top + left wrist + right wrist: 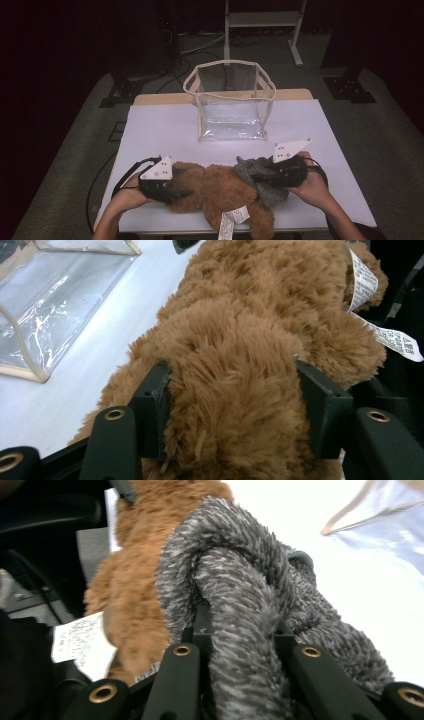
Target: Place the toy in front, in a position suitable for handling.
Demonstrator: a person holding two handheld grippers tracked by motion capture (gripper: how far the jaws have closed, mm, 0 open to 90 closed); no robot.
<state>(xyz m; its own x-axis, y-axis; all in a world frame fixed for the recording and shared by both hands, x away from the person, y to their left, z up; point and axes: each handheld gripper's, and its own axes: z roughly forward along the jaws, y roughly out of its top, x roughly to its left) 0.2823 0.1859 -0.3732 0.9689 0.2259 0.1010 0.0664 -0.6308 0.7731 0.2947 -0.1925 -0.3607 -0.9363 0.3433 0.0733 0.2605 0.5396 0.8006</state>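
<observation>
A clear plastic bag [231, 100] with beige trim stands open and empty at the far middle of the white tabletop [160, 130], well apart from the brown teddy bear [220, 192] lying at the near edge, its white label [232, 222] showing. The left tongs [175, 192] clamp the bear's fur; the right tongs [265, 175] clamp its grey scarf [262, 182]. Dark carpeted floor [380, 135] surrounds.

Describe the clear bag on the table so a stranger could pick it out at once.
Start at the white table and look to its far edge, beyond the brown plush toy lying near the person. There stands the clear bag, upright and open at the top. Unlike the furry toy, it is see-through plastic with beige trim and a thin beige handle.
</observation>
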